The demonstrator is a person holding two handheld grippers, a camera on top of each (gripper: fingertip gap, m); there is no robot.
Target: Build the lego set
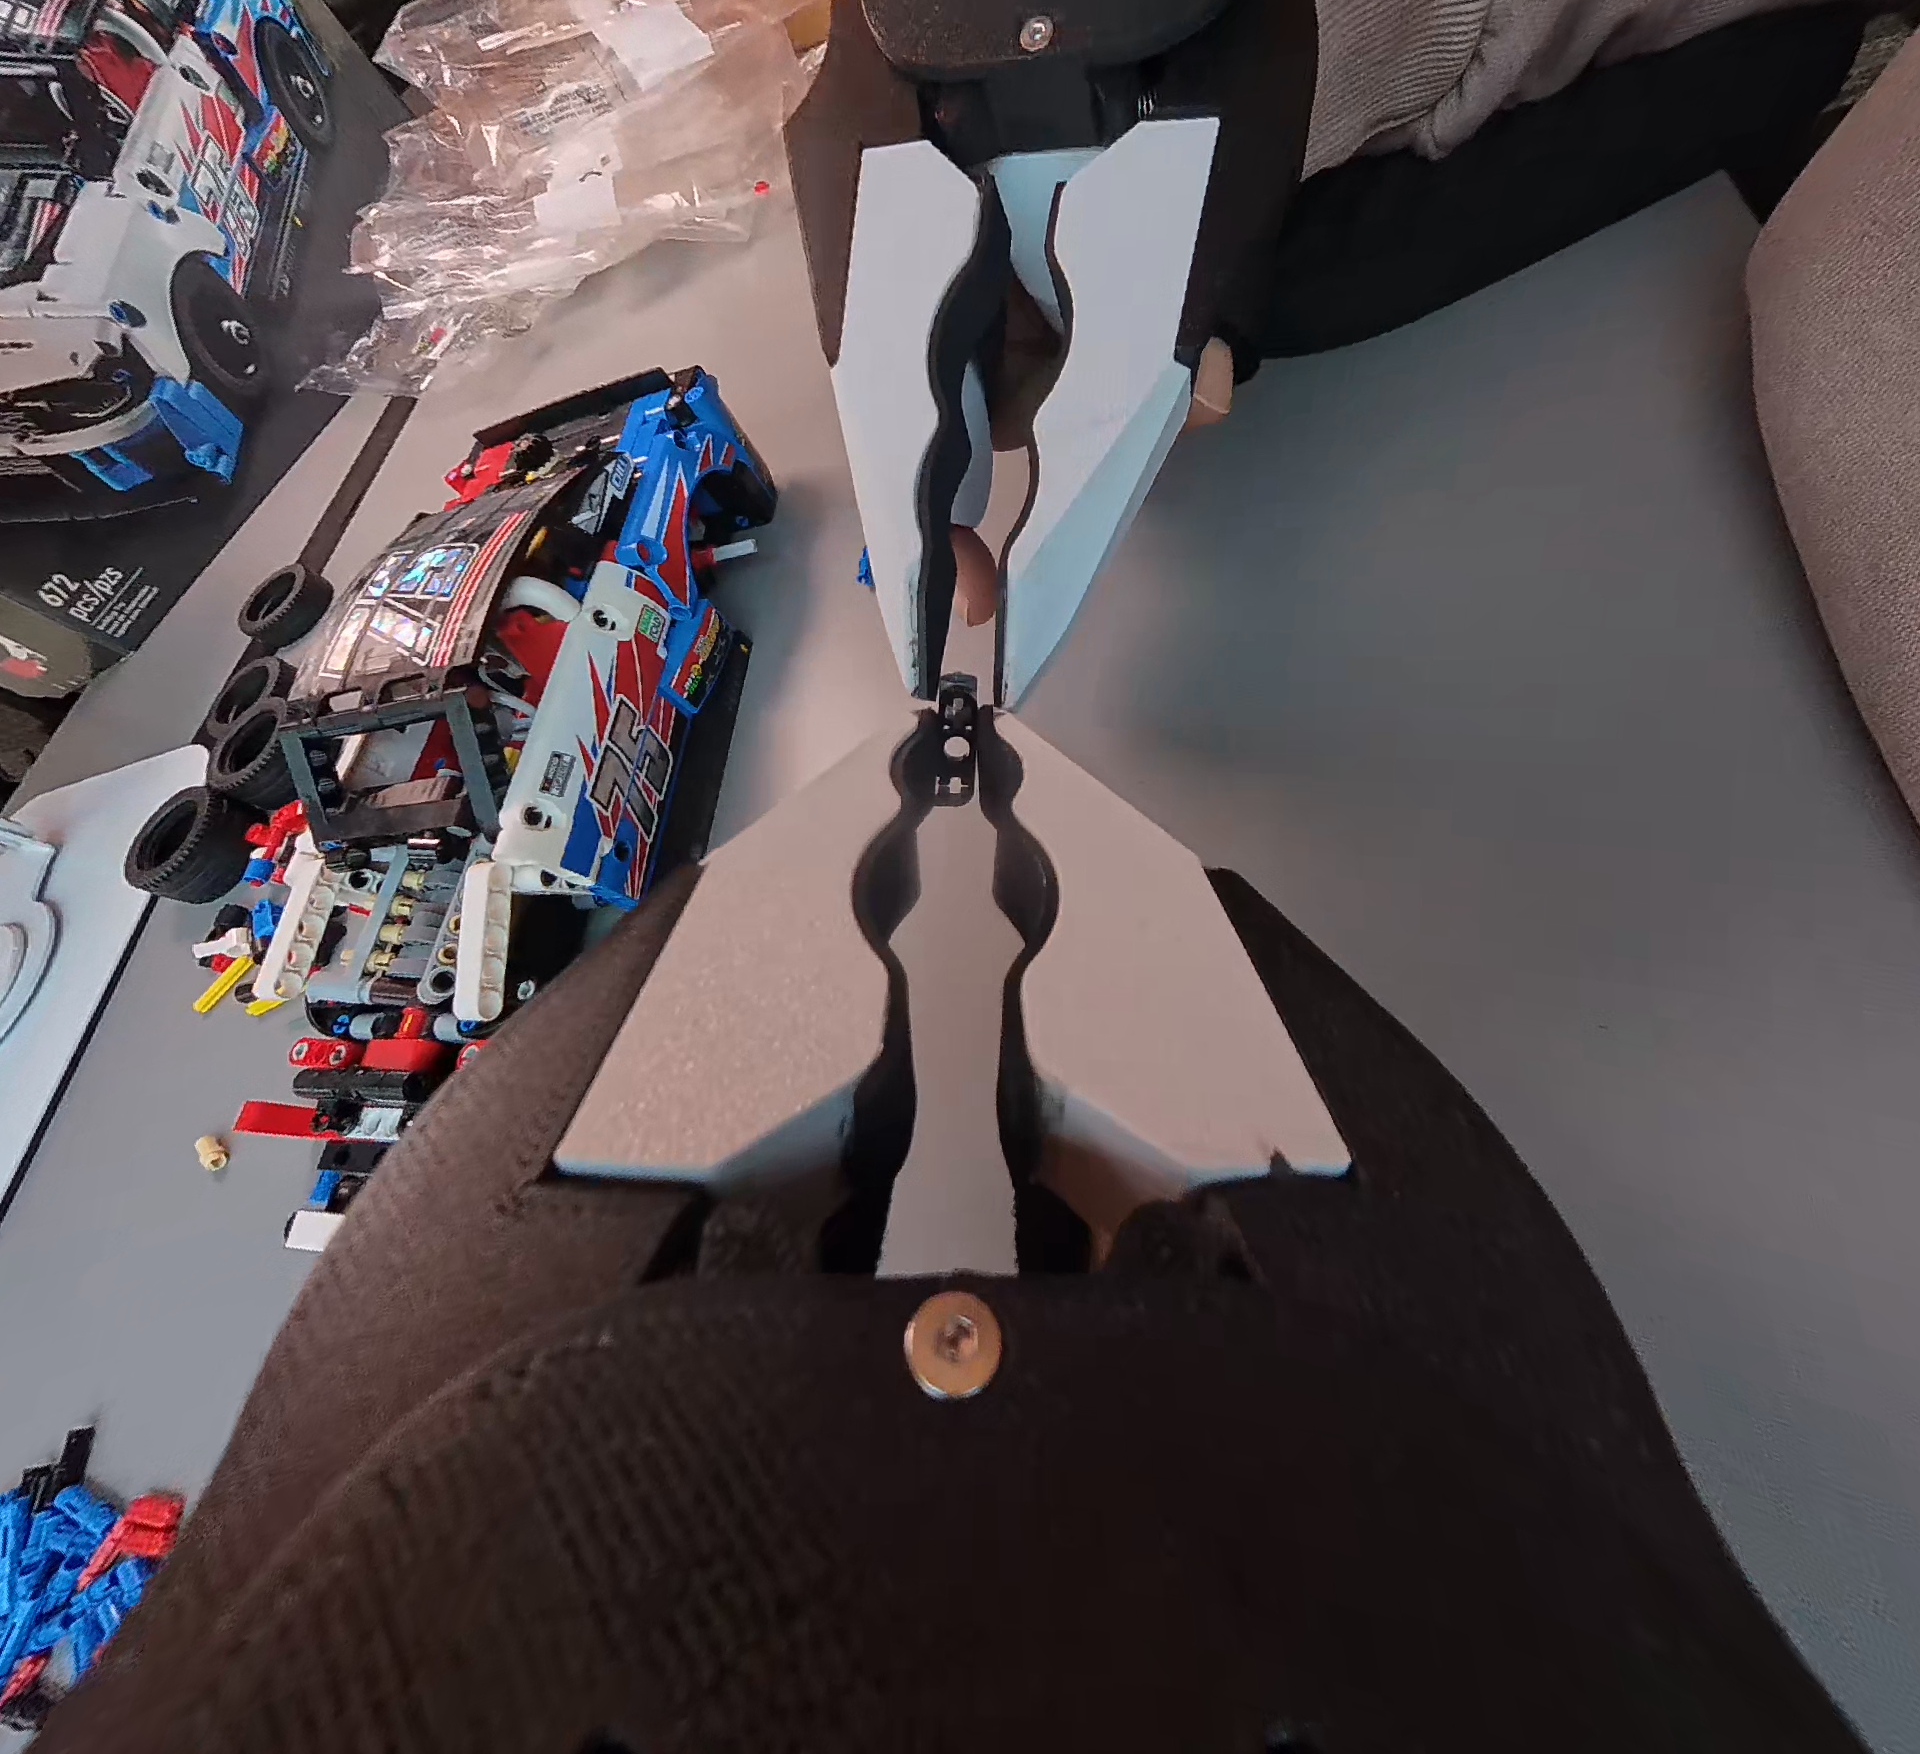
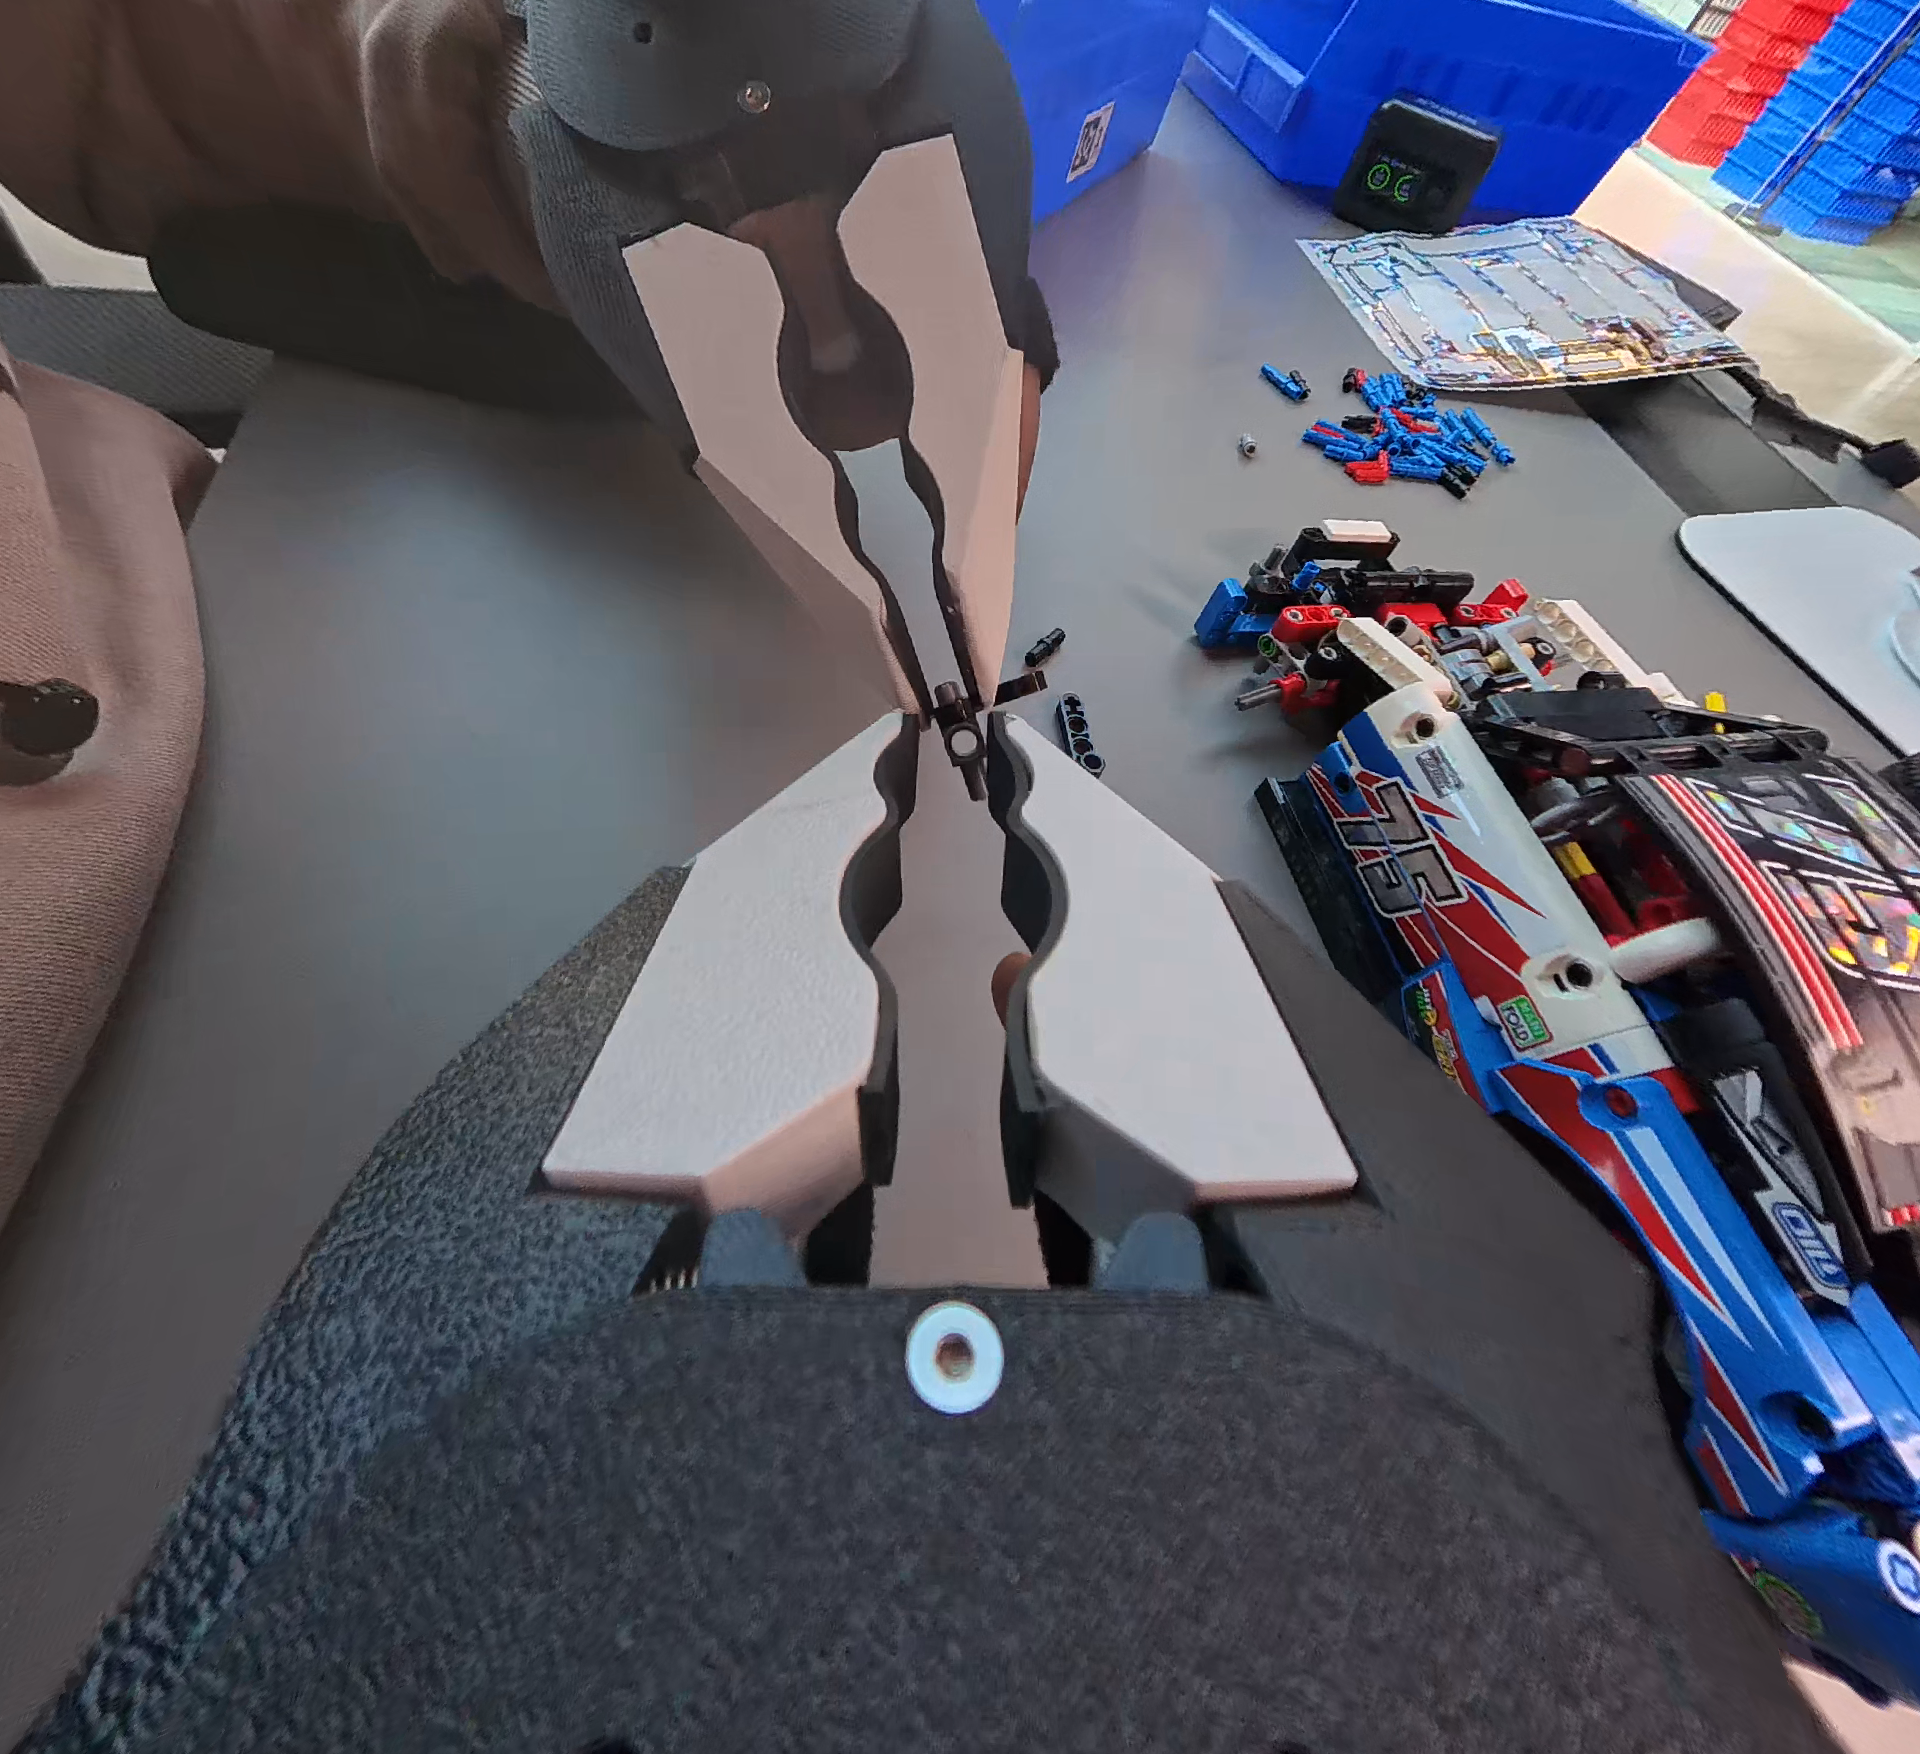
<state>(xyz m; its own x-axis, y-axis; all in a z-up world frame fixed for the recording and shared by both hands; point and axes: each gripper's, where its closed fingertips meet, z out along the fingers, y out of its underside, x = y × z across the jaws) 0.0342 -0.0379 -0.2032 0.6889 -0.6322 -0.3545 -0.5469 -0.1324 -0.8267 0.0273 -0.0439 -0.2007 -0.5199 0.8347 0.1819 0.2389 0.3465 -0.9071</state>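
A small black Lego connector with a round hole is held in the air between the two grippers, which meet tip to tip above the grey table. My left gripper is shut on one end of it. My right gripper is shut on the other end of the connector, from which a thin black pin sticks out. The right gripper shows from above in the left wrist view, and the left gripper in the right wrist view. The part-built blue, white and red race car lies to the left, and it shows at the right in the right wrist view.
The set's box, empty plastic bags and several black tyres lie beyond the car. A pile of blue pins, a sticker sheet, a short black beam and blue bins are on the table. A person's sleeve is close by. Both grippers' tips are close together, under 4 cm apart.
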